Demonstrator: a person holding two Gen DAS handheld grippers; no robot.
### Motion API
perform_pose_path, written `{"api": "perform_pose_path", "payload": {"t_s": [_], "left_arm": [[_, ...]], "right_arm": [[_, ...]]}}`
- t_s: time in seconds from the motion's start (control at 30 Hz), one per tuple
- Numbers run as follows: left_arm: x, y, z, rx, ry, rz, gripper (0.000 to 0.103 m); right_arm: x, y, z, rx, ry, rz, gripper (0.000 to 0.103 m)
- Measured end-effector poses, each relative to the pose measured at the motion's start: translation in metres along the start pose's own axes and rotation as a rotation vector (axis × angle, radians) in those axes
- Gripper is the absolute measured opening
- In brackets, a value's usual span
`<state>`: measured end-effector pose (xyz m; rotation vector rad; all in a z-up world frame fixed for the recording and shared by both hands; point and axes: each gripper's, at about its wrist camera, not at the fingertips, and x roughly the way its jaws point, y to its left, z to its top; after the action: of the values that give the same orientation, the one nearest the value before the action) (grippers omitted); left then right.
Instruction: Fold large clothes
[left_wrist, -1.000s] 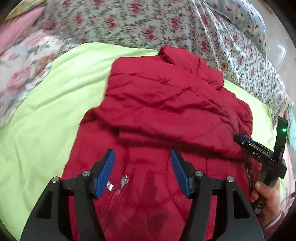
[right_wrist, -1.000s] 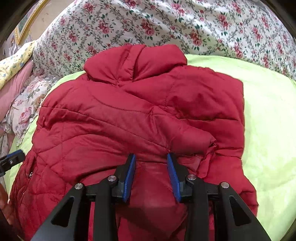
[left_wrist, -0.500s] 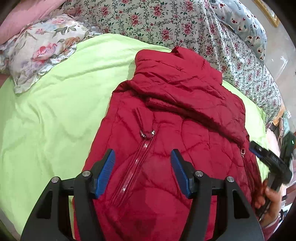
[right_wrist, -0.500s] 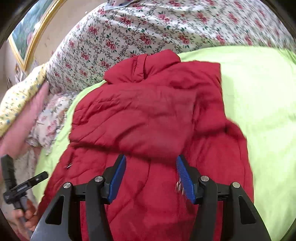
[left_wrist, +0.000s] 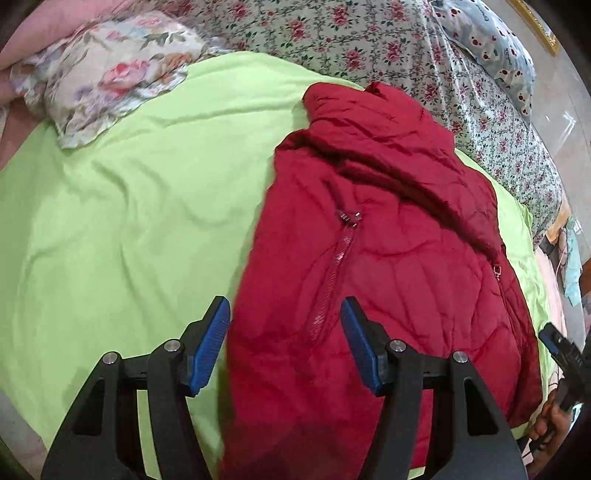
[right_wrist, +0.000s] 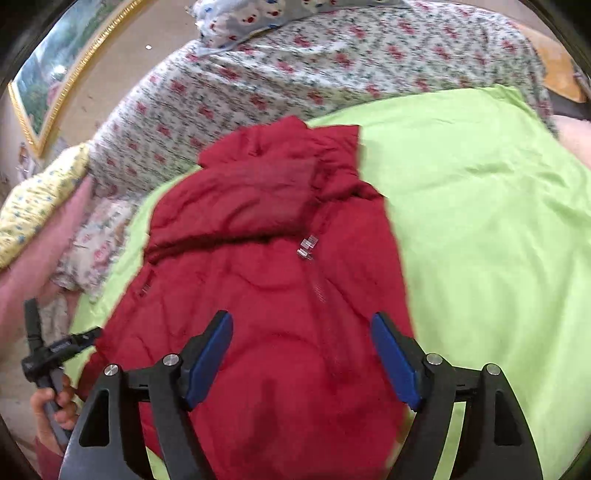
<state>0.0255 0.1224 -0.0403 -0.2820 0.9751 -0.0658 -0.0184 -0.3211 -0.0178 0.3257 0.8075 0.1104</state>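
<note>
Red quilted puffer jacket (left_wrist: 388, 280) on a lime-green bedsheet (left_wrist: 122, 229).
Left tool (left_wrist: 284, 343) spread, empty; right tool (right_wrist: 301, 362) just widened, gripping nothing.

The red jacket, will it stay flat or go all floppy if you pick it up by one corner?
Probably floppy: the jacket is soft and already creased and folded over itself. It looks puffy and quilted, so likely light for its size, though bulky. The smooth fabric may slide easily on the green sheet.

Red quilted jacket (left_wrist: 388, 288) spread on lime-green sheet (left_wrist: 129, 221), zipper (left_wrist: 332, 273) up, beneath open, empty left gripper (left_wrist: 284, 343).
</note>
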Motion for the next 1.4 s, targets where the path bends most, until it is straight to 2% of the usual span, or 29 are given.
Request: {"api": "perform_pose_path", "payload": {"t_s": [0.17, 0.43, 0.6, 0.8, 0.9, 0.97, 1.0, 1.33, 1.4], "left_arm": [[0.003, 0.012, -0.008, -0.021, 0.019, -0.020, 0.061], [0.006, 0.012, -0.020, 0.009, 0.053, -0.052, 0.061], [0.008, 0.014, -0.026, 0.013, 0.077, -0.060, 0.062], [0.009, 0.016, -0.032, 0.016, 0.088, -0.067, 0.062], [0.009, 0.015, -0.033, 0.028, 0.093, -0.068, 0.062], [0.009, 0.013, -0.035, 0.044, 0.097, -0.067, 0.062], [0.009, 0.012, -0.035, 0.052, 0.098, -0.067, 0.062], [0.010, 0.005, -0.041, 0.105, 0.119, -0.080, 0.062], [0.010, 0.002, -0.042, 0.120, 0.118, -0.097, 0.052]], "right_arm": [[-0.007, -0.001, -0.018, -0.041, 0.027, -0.107, 0.087], [0.007, -0.006, -0.039, -0.039, 0.123, -0.104, 0.087], [0.003, -0.004, -0.048, -0.065, 0.130, -0.110, 0.086], [-0.003, -0.005, -0.054, -0.078, 0.132, -0.110, 0.078], [-0.006, -0.006, -0.054, -0.084, 0.126, -0.102, 0.066], [-0.008, -0.006, -0.055, -0.081, 0.121, -0.085, 0.055], [-0.009, -0.006, -0.055, -0.081, 0.119, -0.082, 0.053], [-0.007, -0.004, -0.059, -0.086, 0.141, -0.088, 0.056], [-0.008, -0.004, -0.060, -0.083, 0.138, -0.084, 0.056]]}}
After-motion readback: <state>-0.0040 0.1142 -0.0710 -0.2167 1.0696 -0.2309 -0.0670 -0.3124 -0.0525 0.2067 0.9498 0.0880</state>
